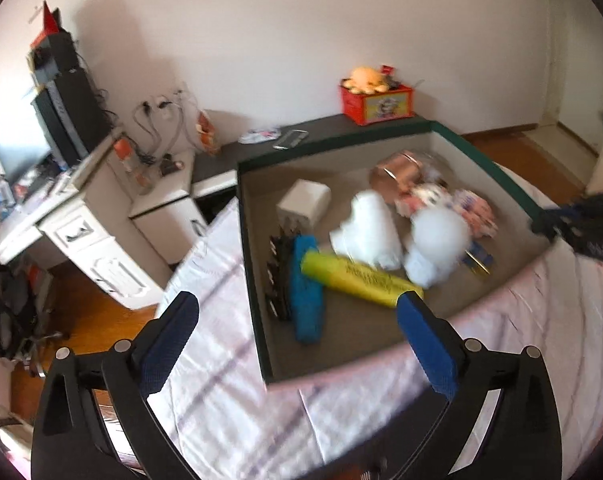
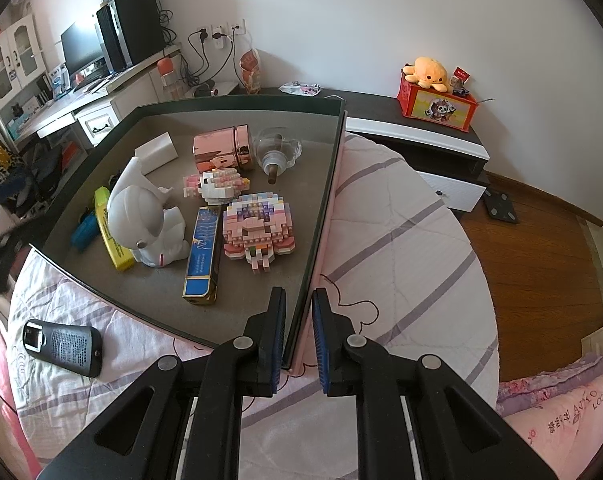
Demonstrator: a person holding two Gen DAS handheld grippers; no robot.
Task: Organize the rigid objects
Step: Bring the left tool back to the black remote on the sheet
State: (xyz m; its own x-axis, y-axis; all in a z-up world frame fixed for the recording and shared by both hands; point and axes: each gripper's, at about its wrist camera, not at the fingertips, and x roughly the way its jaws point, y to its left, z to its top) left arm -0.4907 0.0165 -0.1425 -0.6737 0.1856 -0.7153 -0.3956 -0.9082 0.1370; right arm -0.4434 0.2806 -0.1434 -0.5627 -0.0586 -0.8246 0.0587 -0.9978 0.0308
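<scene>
Right gripper [image 2: 298,334] fingers narrowly apart, straddling right wall of tray [image 2: 325,200] on bed; contact with wall not clear. Left gripper [image 1: 297,344] spread wide, holding nothing, over quilt [image 1: 221,380] just short of tray near-left corner. Inside tray, ahead-left of right gripper: blue-gold box [image 2: 202,254], pink brick model [image 2: 257,228], white figurine [image 2: 145,216], yellow tube [image 2: 111,232], pink tin [image 2: 217,152], glass bottle [image 2: 277,152]. Black remote [image 2: 61,346] on quilt, far left of right gripper.
</scene>
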